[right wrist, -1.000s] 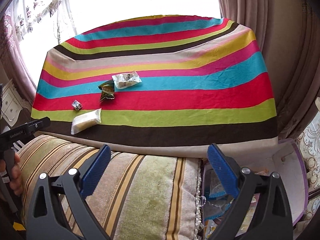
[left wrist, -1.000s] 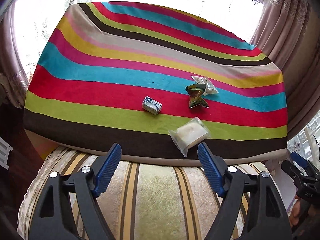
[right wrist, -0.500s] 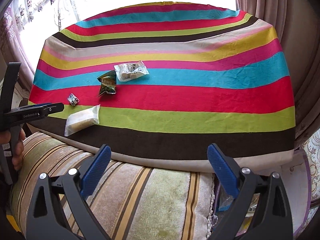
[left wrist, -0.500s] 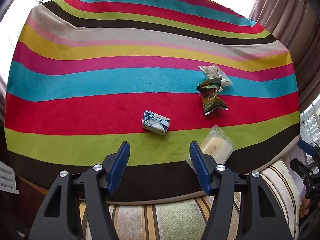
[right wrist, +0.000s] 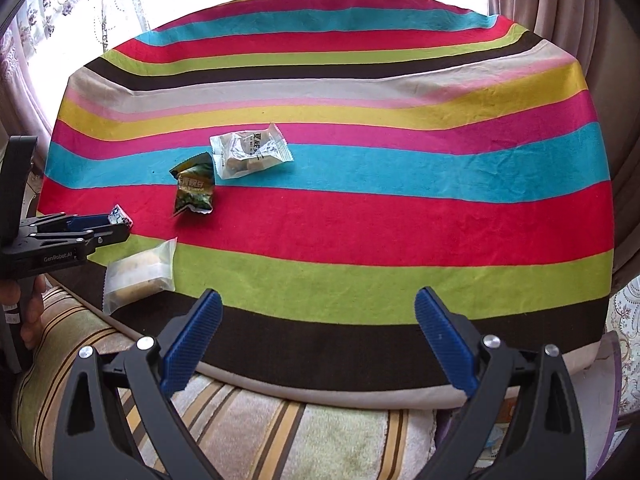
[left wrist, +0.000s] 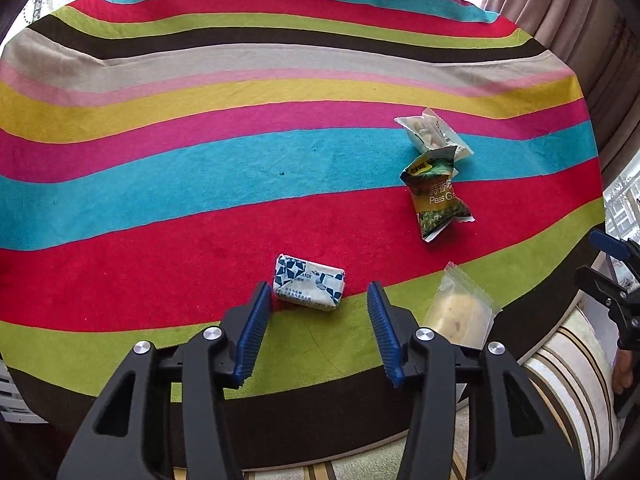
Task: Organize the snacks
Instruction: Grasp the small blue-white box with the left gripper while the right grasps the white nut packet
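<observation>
L gripper [left wrist: 318, 300] fingers spread round candy pack [left wrist: 309, 288], striped cloth [left wrist: 280, 100] wide beyond

Striped tablecloth [left wrist: 200, 184] — matt woven cloth.

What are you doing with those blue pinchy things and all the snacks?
A person is tidying snacks on a striped cloth. The left gripper is open, right at a small blue-and-white wrapped candy, not yet squeezing it. The right gripper waits open near the edge. A green pea packet, a clear white packet and a pale cake pouch lie untouched.
</observation>
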Action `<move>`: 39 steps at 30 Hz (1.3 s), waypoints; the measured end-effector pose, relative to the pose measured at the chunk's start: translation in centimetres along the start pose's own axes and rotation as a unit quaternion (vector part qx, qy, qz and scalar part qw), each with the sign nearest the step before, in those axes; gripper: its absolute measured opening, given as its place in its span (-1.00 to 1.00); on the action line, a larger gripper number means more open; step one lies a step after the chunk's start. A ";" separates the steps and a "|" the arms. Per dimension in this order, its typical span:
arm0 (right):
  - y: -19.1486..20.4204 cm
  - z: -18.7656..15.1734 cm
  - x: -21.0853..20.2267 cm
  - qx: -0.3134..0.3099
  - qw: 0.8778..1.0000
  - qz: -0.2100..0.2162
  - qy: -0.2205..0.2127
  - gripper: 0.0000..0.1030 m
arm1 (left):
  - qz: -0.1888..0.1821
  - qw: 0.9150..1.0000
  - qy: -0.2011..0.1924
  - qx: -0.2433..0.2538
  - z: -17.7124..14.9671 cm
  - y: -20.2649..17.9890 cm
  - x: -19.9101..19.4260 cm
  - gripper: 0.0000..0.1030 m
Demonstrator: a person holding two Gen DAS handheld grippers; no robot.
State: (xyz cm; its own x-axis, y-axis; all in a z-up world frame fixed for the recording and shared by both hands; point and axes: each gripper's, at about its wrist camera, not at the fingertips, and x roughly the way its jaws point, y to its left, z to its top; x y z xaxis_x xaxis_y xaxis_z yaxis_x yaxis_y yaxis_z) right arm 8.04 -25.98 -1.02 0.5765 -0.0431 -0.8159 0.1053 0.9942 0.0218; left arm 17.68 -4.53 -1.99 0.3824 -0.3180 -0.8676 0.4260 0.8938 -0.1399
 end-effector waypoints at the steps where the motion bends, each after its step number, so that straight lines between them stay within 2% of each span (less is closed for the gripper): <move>1: 0.0 0.3 0.2 -0.001 1.000 -0.001 0.000 0.89 | -0.002 1.000 -0.001 0.002 0.0 0.0 0.1 -0.10; 3: 0.1 1.1 0.8 -0.003 1.000 -0.005 0.000 0.89 | -0.001 1.000 -0.002 0.009 0.2 -0.1 0.3 -0.13; 5: 0.2 1.9 1.5 -0.004 1.000 -0.010 0.000 0.89 | 0.008 1.000 -0.003 0.014 0.2 -0.2 0.4 -0.35; 6: 0.2 2.3 1.8 -0.004 1.000 -0.011 -0.001 0.89 | 0.008 1.000 -0.004 0.014 0.2 -0.1 0.4 -0.37; 11: 0.9 4.9 4.1 -0.010 1.000 -0.014 0.001 0.89 | 0.002 1.000 -0.010 0.009 0.0 0.1 0.4 -0.39; 16: 2.8 7.4 6.8 -0.046 0.999 -0.022 0.006 0.89 | -0.001 1.000 -0.017 0.005 -0.1 0.2 0.4 -0.39; 24: 6.3 9.0 10.1 -0.093 0.995 -0.012 0.024 0.89 | -0.012 1.000 -0.024 -0.004 -0.5 1.0 0.0 -0.39; 36: 7.3 11.5 13.1 -0.089 0.995 0.013 0.044 0.89 | -0.021 0.999 -0.030 -0.012 -0.6 1.3 -0.1 -0.39; 39: 6.9 11.8 13.5 -0.077 0.995 0.032 0.046 0.88 | -0.022 0.999 -0.030 -0.012 -0.5 1.3 -0.1 -0.39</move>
State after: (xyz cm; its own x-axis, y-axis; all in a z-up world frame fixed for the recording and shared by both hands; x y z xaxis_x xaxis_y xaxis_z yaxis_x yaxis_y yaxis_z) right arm 26.14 -20.87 -5.09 0.5010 0.0227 -0.8652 -0.0589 0.9982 -0.0079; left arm 17.80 -3.16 -2.36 0.4125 -0.3742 -0.8305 0.4244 0.8857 -0.1883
